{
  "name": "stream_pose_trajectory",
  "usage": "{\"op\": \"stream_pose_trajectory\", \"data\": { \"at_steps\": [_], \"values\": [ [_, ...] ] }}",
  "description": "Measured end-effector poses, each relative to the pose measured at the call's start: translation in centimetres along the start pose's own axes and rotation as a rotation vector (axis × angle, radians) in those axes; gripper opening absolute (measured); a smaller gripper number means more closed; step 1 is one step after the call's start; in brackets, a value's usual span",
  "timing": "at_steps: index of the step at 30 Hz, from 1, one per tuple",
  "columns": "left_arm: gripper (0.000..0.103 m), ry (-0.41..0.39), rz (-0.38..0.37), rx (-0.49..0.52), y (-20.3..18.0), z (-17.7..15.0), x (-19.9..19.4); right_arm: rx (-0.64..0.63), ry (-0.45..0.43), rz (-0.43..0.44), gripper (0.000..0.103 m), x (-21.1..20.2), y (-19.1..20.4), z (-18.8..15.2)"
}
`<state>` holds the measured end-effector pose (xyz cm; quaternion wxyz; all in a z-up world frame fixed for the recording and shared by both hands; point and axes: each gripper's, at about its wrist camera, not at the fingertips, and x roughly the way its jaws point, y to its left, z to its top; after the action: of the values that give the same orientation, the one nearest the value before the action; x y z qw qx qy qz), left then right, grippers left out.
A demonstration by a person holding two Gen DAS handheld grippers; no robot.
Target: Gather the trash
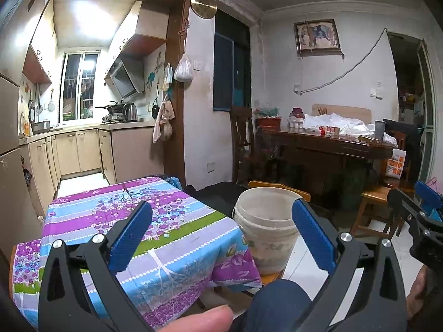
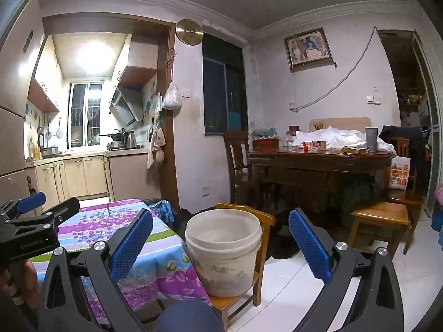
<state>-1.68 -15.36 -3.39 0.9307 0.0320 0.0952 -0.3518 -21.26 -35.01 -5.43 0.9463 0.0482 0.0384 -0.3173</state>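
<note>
- The bucket [image 2: 223, 251] is white and dirty. It stands upright on a small wooden chair [image 2: 263, 218], just beside the table [image 2: 116, 221].
- In the right view the bucket sits at 6 o'clock, a bit below the middle. In the left view [image 1: 267, 227] it sits at about 5 o'clock.
- The table has a cloth with purple, blue and green stripes and flowers. Its near corner hangs down right next to the bucket.
- The right gripper [image 2: 220, 240] has its jaws wide open. They hold nothing. The bucket shows between the two blue pads [image 2: 133, 246].
- The left gripper [image 1: 221, 235] also has its jaws wide open and holds nothing. It hangs over the table's edge, with the bucket by its right pad.
- A stool [image 2: 379, 221] stands at 3 o'clock, well apart from the bucket.
- A dark wooden dining table [image 2: 318, 163] with white bags is far back at 2 o'clock.
- The kitchen [image 2: 83, 127] is at 10 o'clock.
</note>
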Motion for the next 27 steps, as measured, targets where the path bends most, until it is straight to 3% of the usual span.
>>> {"op": "stream_pose_trajectory", "data": {
  "at_steps": [27],
  "values": [
    [0.097, -0.002, 0.02, 0.015, -0.26, 0.34, 0.04, -0.015, 0.013, 0.021, 0.098, 0.78, 0.23, -0.66]
  ]
}}
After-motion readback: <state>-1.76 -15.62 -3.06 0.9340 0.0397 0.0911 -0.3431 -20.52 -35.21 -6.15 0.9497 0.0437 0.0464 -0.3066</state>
